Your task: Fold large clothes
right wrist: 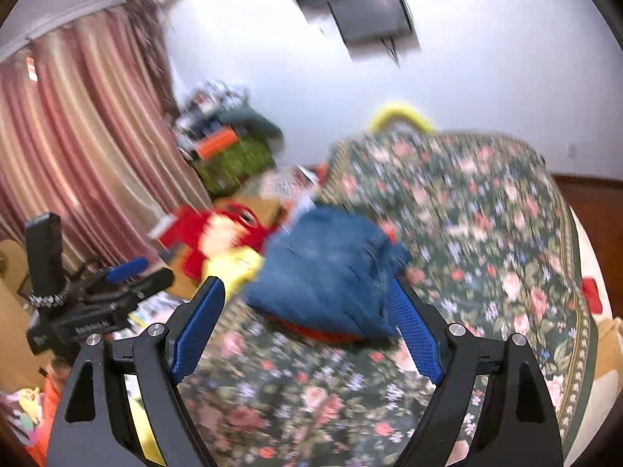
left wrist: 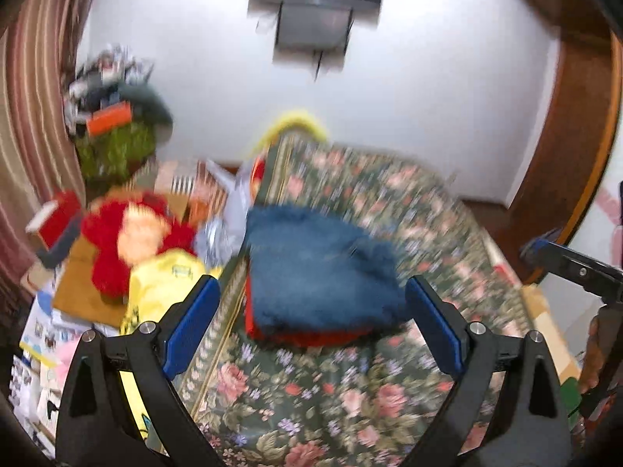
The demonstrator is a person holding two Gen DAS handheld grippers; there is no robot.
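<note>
A folded blue denim garment point(left wrist: 317, 268) lies on top of a folded red garment point(left wrist: 311, 337) on the floral bedspread point(left wrist: 311, 401). My left gripper point(left wrist: 311, 311) is open and empty, its blue pads point(left wrist: 190, 327) wide apart just in front of the stack. My right gripper point(right wrist: 307, 311) is open and empty too, in front of the same blue garment point(right wrist: 327, 272), with the red one point(right wrist: 323, 334) under it. The right gripper also shows at the right edge of the left wrist view point(left wrist: 572, 268). The left gripper shows at the left of the right wrist view point(right wrist: 117, 276). Both views are blurred.
A red plush toy point(left wrist: 124, 241) and a yellow bag point(left wrist: 163, 292) lie among clutter left of the bed. A green basket point(left wrist: 117, 148) with piled things stands by the striped curtain point(left wrist: 27, 116). A dark unit point(left wrist: 315, 0) hangs on the white wall. A wooden frame point(left wrist: 576, 136) stands right.
</note>
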